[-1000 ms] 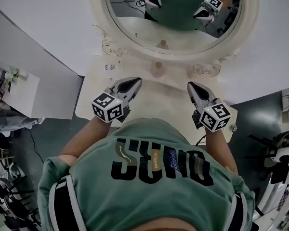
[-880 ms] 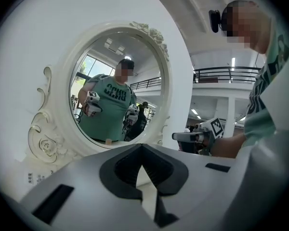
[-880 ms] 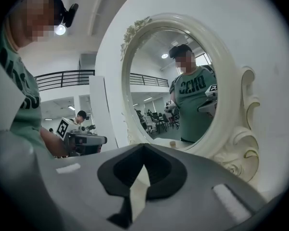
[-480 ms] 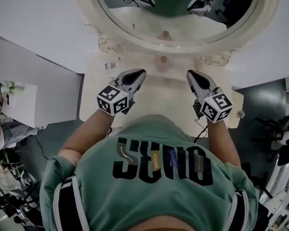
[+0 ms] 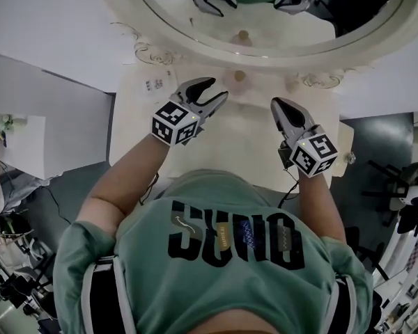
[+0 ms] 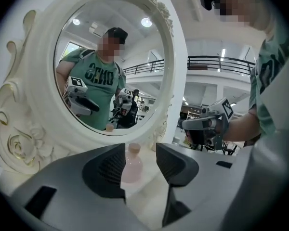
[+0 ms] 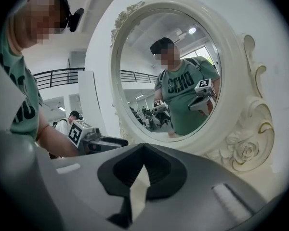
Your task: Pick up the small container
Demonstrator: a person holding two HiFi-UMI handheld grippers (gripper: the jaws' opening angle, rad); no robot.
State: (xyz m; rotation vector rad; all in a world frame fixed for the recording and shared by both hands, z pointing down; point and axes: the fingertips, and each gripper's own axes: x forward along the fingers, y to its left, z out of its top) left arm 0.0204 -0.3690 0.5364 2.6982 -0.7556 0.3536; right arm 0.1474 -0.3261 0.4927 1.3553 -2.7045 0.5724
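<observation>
The small container (image 5: 240, 77) is a pale pink bottle with a tan cap, upright on the cream vanity table (image 5: 251, 145) at the foot of the oval mirror (image 5: 160, 30). My left gripper (image 5: 217, 90) is just short of it, to its left, with jaws spread and opening. In the left gripper view the bottle (image 6: 132, 165) shows through the gap ahead of my left gripper (image 6: 140, 160), untouched by the pads. My right gripper (image 5: 276, 103) rests further right over the table, jaws shut on nothing. In its own view my right gripper (image 7: 142, 148) has its tips meeting.
The mirror's carved white frame (image 6: 19, 143) rises right behind the bottle and reflects both grippers. A small printed card (image 5: 153, 84) lies on the table's left part. A drawer knob (image 5: 349, 158) sticks out at the right edge. Cluttered floor lies on both sides.
My left gripper has moved forward toward the mirror and the bottle, and its jaws have gone from shut to spread. The right gripper has hardly moved.
</observation>
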